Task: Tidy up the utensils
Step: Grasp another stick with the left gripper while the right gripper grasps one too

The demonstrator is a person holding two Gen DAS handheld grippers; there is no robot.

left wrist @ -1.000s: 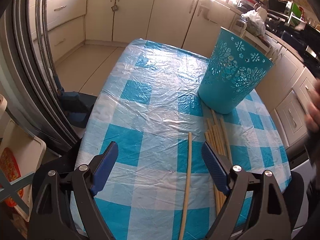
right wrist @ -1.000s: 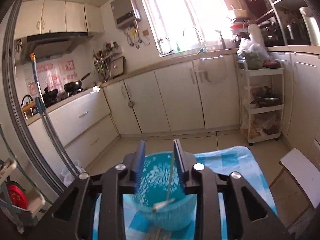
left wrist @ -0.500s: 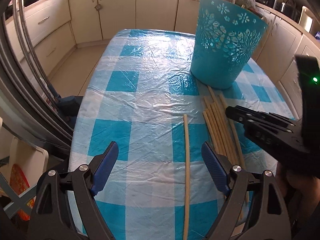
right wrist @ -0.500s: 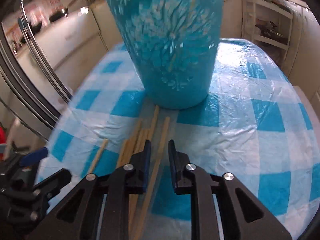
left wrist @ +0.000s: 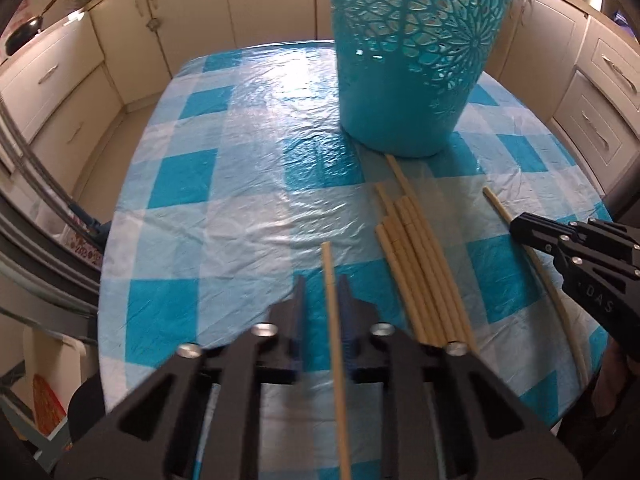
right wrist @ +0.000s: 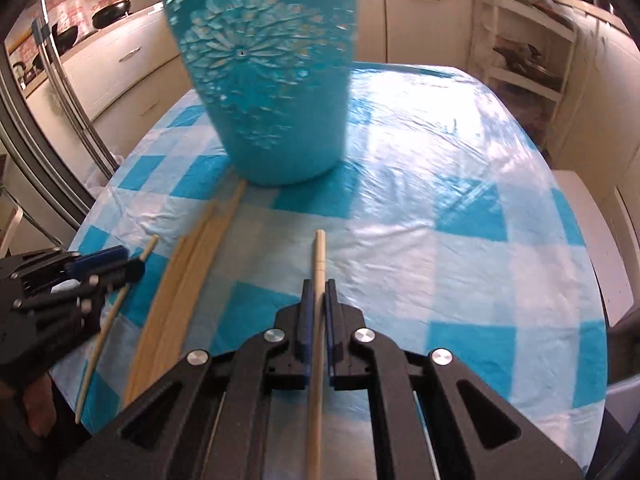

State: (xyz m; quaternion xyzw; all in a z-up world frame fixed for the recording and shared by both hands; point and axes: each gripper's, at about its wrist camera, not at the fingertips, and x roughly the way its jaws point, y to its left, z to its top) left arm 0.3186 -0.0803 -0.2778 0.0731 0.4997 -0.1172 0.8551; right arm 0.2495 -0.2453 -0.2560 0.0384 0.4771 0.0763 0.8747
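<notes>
Change: since 0.5 s earlier the left gripper (left wrist: pixel 322 292) had narrowed from wide apart to a slim gap around the single chopstick (left wrist: pixel 334 332), and the right gripper (right wrist: pixel 316 300) had carried one chopstick away from the bundle.
Left tongs: nearly closed on the single chopstick, which ran between the blue pads; a sliver of gap showed on each side in the left wrist view, so firm contact could not be told.
Right tongs: clenched on a thicker chopstick (right wrist: pixel 318 280), its tip pointing to 12 o'clock toward the basket.
Right tongs from the left: seen at 3 o'clock (left wrist: pixel 520 226), over the lone chopstick (left wrist: pixel 536 264) at the table's right side.
Bundle: about 6 chopsticks (left wrist: pixel 420 272) lay side by side on the table, at 1 o'clock from the left gripper, their far ends close to the basket's base.
Basket: the teal cut-out basket (left wrist: pixel 412 60) stood upright on the table at 12 o'clock.
Table: covered with a blue and white checked cloth (left wrist: pixel 240 184) under clear plastic.
Surroundings: cream kitchen cabinets (left wrist: pixel 56 80) ringed the table.
</notes>
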